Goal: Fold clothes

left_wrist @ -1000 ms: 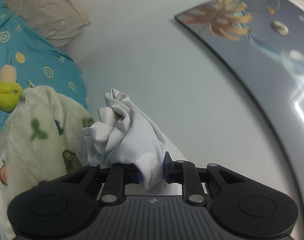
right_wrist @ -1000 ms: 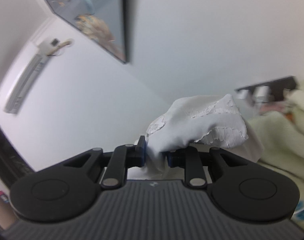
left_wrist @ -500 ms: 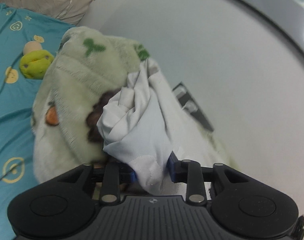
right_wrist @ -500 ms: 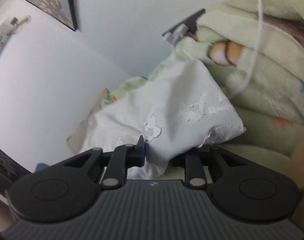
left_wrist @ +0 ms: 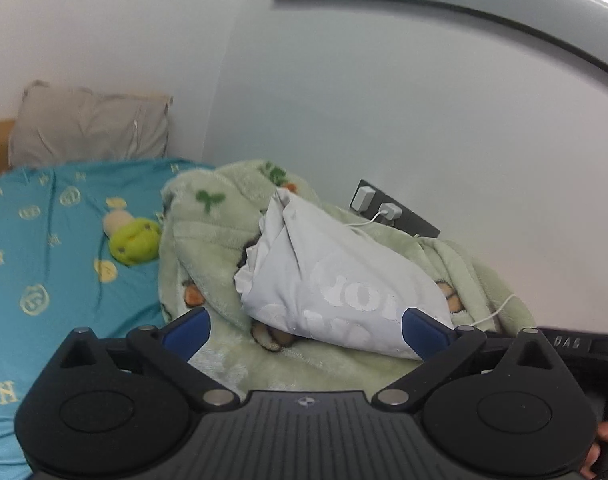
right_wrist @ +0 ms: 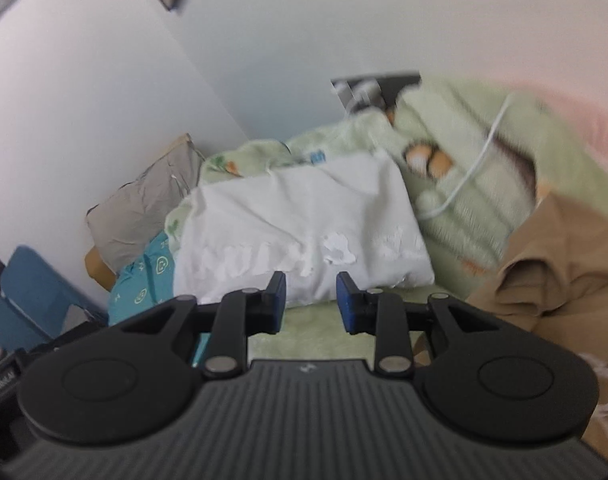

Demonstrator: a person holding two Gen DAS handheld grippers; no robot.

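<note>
White shirt lies folded on the green blanket — left gripper spread wide, right gripper opening, both empty; brown garment beside the blanket looks unfolded.

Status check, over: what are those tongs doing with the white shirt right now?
Left tongs and right tongs opening, nothing pinched. White shirt lies folded on green blanket. White cable on blanket beside it.

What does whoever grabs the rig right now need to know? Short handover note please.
Left gripper: jaws opening wide, nothing between them.
Right gripper: jaws opening, nothing between the pads.
White garment: folded bundle resting on the green fleece blanket, free of both grippers.
Done: the white piece looks folded and set down.
Left: a brown garment lies unfolded at the right, probably next.
</note>
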